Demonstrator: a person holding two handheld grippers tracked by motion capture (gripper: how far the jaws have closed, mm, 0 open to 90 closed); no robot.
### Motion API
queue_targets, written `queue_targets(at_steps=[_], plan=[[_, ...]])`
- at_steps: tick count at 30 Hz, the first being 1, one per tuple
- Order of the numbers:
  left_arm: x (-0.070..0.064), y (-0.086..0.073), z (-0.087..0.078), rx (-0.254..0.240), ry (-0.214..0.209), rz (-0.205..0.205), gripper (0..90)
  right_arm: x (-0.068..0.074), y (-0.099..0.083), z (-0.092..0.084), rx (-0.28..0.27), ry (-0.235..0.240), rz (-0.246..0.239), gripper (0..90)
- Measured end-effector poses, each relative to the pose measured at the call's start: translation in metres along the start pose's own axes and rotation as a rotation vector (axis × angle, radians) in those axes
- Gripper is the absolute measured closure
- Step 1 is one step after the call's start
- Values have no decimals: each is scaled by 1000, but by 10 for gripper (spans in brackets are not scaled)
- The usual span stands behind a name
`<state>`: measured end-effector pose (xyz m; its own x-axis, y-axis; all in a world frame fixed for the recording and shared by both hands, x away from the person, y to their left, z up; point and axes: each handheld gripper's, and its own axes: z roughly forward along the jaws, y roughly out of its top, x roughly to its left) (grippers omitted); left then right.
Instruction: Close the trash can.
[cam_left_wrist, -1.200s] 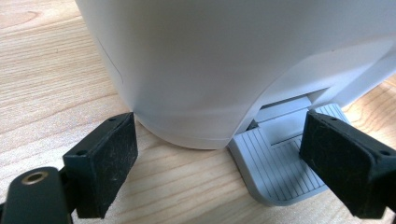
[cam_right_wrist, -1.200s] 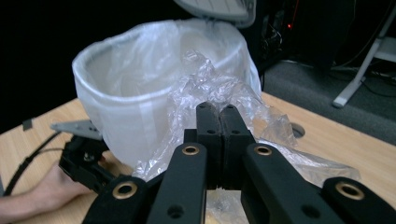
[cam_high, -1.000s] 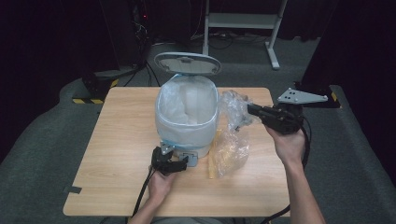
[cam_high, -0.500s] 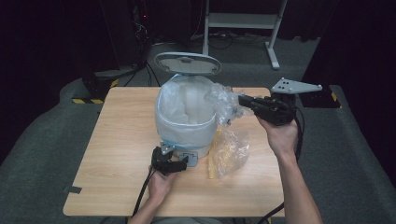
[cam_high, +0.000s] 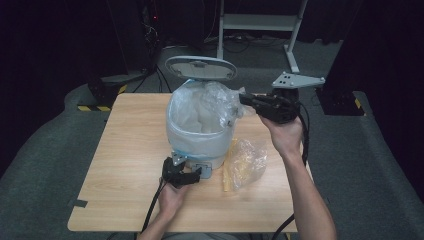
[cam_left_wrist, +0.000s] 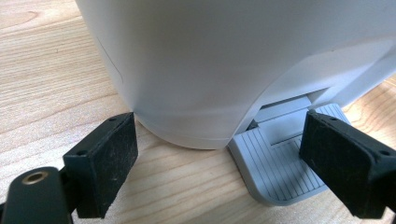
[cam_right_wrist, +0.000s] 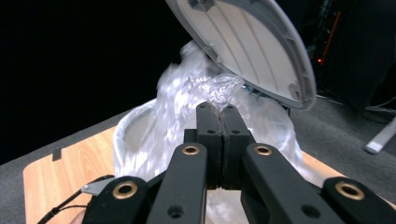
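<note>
**Right gripper carries crumpled bag to the bin mouth**

Right gripper (cam_high: 243, 99) is seen with its jaws pressed together on a crumpled clear plastic bag (cam_high: 220, 102). Compared with a second ago, the bag has been lifted from beside the pedal bin (cam_high: 200, 135) to a point over the rim, under the raised lid (cam_high: 201, 68). The drop into the liner (cam_high: 192, 117) is judged to be the next step. Left gripper (cam_high: 192, 175) has been kept in place, jaws spread, at the foot pedal (cam_left_wrist: 275, 175), which is judged to hold the lid up.

Count, largest first:
- table (cam_high: 125, 150): one
- pedal bin: one
- plastic bags: two, one held, one yellowish bag (cam_high: 245, 162) lying on the table just right of the bin
- grippers: two
</note>
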<state>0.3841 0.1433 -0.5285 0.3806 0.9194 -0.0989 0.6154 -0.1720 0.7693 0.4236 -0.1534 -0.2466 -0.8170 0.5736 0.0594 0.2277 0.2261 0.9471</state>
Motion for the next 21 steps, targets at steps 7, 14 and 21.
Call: queue_targets(at_steps=[7,14,21], plan=[[0,0,0,0,-1,0,116,4,2,21,12,36,-1,890],[0,0,0,0,-2,0,116,7,3,41,30,62,1,890],[0,0,0,-2,3,3,116,4,1,58,51,65,15,889]])
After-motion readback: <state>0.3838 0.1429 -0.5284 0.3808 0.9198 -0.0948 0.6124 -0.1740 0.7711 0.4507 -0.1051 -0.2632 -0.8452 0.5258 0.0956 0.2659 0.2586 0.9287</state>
